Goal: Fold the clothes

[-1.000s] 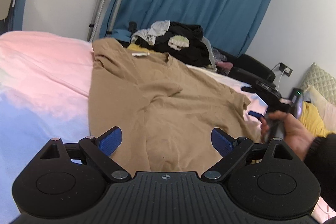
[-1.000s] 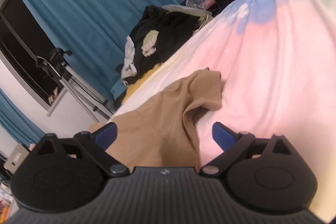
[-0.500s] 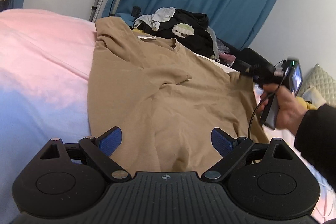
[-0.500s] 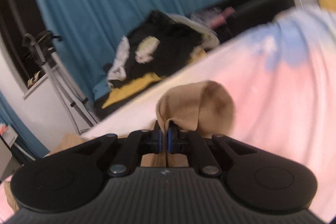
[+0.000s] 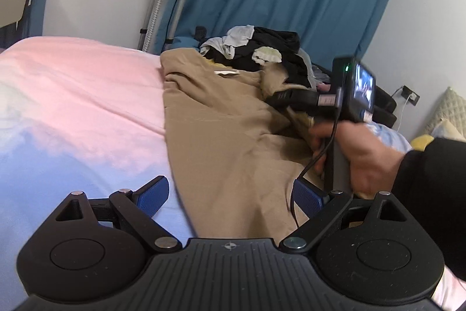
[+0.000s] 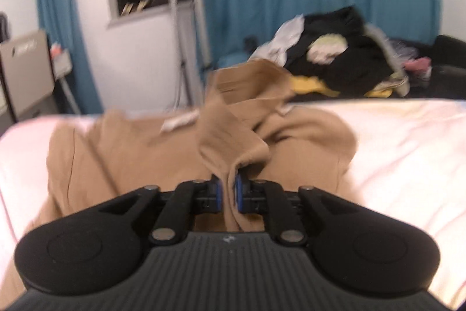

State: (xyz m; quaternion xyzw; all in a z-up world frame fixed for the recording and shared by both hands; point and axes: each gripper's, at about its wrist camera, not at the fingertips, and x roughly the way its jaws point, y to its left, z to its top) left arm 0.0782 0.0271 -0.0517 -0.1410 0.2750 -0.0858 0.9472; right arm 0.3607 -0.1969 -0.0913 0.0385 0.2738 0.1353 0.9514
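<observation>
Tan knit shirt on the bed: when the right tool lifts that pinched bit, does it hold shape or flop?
Probably flops: the tan knit shirt already droops in soft folds around the closed right tool. It likely drags rather than lifts whole, since most of it lies spread on the pink bedsheet. It looks light and should not slip from the blue pads.

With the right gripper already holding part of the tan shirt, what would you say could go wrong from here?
1. The right gripper pinches only a narrow bunch of the tan shirt; the fabric could slip out mid-fold.
2. The left gripper is open and holds nothing, so the whole shirt may drag across the pink bedsheet rather than fold.
3. The cable hanging from the right gripper's handle lies over the shirt and could snag it.
</observation>
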